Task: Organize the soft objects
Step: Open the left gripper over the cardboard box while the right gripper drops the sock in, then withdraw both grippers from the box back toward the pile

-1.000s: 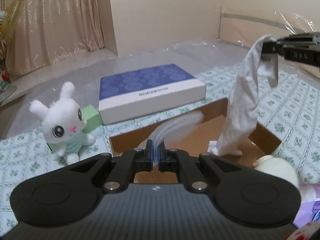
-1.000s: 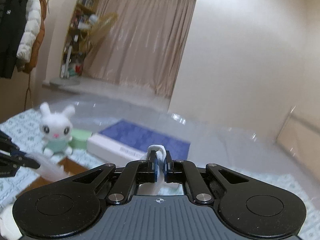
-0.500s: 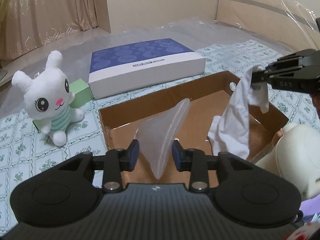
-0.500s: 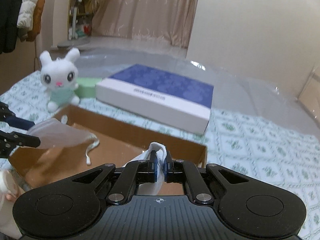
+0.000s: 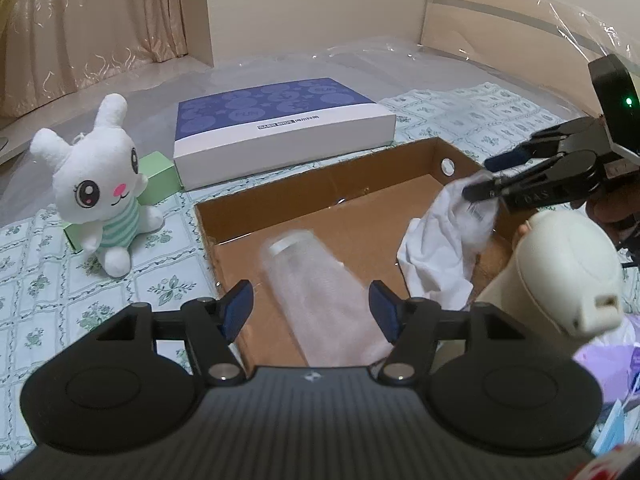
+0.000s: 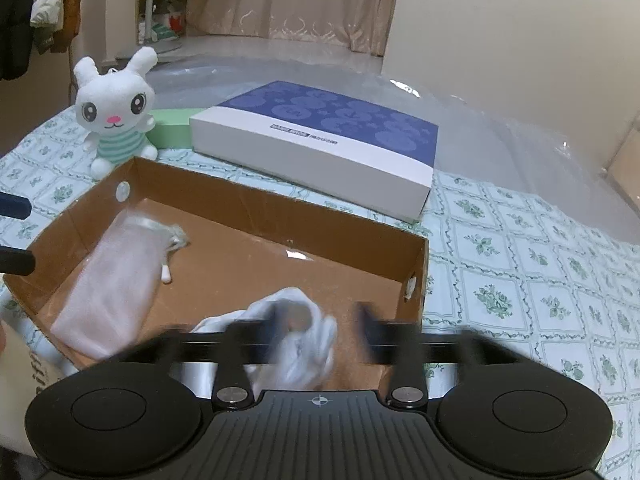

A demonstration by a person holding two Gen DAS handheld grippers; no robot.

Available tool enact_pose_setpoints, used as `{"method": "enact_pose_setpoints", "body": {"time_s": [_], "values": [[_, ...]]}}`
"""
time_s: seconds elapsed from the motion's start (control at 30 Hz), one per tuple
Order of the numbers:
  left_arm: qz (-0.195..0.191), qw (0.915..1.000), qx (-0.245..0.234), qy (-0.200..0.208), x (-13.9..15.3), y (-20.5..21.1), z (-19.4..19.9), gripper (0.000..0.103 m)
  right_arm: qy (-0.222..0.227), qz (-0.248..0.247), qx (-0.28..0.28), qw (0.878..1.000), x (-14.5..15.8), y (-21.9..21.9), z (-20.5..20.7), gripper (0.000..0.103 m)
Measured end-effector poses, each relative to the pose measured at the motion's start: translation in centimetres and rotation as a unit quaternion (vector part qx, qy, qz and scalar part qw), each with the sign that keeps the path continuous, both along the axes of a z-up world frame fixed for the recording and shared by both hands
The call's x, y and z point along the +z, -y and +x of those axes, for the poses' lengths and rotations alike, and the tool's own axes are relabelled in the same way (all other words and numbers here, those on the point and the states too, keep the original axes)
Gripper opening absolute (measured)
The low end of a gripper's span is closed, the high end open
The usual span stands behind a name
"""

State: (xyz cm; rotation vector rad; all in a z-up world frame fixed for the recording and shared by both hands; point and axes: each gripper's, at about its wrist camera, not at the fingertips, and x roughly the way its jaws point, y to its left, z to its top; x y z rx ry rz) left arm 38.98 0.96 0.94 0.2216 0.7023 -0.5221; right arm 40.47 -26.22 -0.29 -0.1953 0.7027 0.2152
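Both jaws have just been opening: the left gripper (image 5: 311, 307) stands wide over a sheer pouch (image 5: 320, 292), the right gripper (image 6: 318, 330) wide beside a crumpled white cloth (image 6: 296, 340), in the shallow brown cardboard box (image 6: 248, 196)

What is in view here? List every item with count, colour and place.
Open cardboard box: one, brown, centre of the floral cloth.
Translucent drawstring pouch: one, whitish, inside box, left part.
Crumpled white cloth: one, inside box, near right tongs.
White plush rabbit: one, striped green top, left of box.
Flat blue-and-white box: one, behind cardboard box.
Small green box: one, beside rabbit.
Left tongs: black, open.
Right tongs: black, open, blurred.
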Motion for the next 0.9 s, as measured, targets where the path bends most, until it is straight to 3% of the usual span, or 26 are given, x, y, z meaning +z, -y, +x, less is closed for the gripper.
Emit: {"method": "enact_pose_setpoints", "body": {"time_s": [0.03,0.5,0.9], "values": [[0.0,1.0,0.0,0.002,0.1,-0.2,-0.2,0.061,0.006,0.006,0.005,1.0,0.1,0.2,-0.3,0.072],[-0.013,0.9986,0.046,0.023,1.4,-2.4,-2.6,0.061,0.02,0.031,-0.018,0.999,3.1,1.6,-2.8,0.073],[-0.046,0.9925,0.106,0.04,3.7,-4.3,-7.8,0.061,0.061,0.063,-0.036,0.995,7.1,1.4,-10.2,0.073]]}}
